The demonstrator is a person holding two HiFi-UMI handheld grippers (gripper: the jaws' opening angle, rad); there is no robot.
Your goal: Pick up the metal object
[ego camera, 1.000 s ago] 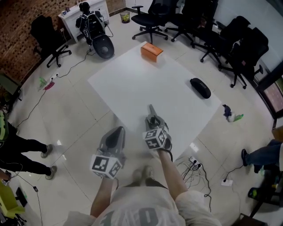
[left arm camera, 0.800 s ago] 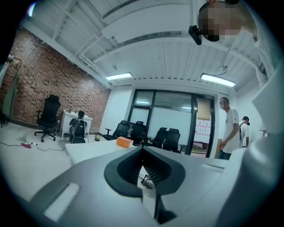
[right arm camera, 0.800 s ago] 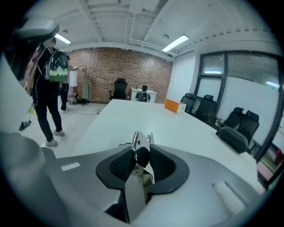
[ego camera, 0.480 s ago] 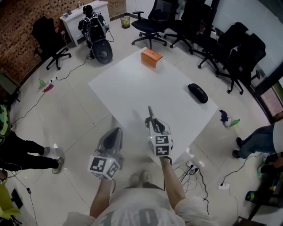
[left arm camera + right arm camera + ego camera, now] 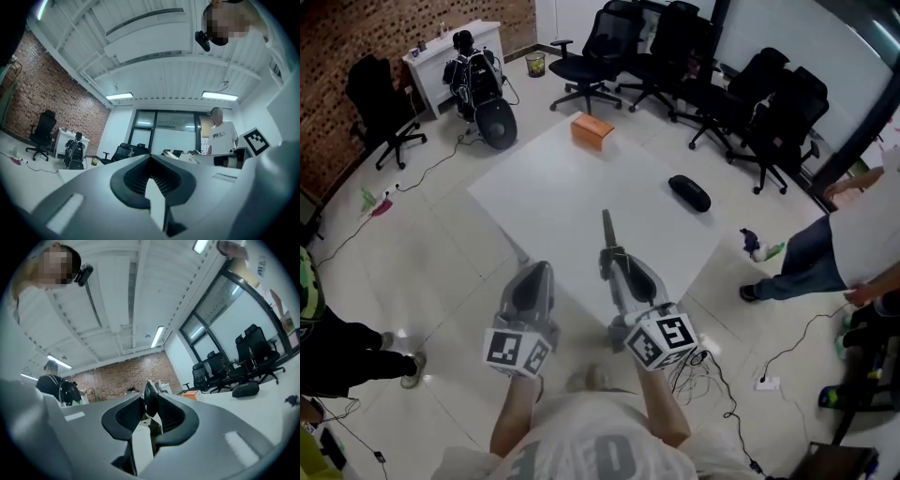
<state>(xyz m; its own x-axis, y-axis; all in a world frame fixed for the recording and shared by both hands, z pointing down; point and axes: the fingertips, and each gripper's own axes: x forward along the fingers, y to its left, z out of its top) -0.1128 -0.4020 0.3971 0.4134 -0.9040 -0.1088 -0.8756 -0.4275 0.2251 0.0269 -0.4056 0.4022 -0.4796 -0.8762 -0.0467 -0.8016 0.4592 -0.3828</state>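
Observation:
The metal object (image 5: 607, 231) is a thin, dark, long piece. It sticks forward out of my right gripper (image 5: 616, 266), which is shut on it and holds it lifted above the near edge of the white table (image 5: 553, 178). In the right gripper view the metal object (image 5: 150, 396) stands on edge between the pads of the right gripper (image 5: 150, 409). My left gripper (image 5: 540, 273) hovers to the left at about the same height, jaws together with nothing in them. The left gripper (image 5: 151, 177) looks across the room with nothing between its pads.
An orange box (image 5: 592, 130) lies at the table's far corner and a black oblong case (image 5: 689, 192) near its right edge. Office chairs (image 5: 741, 89) ring the far side. A person (image 5: 848, 234) stands at the right. Cables (image 5: 705, 361) lie on the floor.
My right gripper has risen toward the camera and tilted up, carrying the metal object off the table. The left gripper has hardly moved. A person has come into view at the right.

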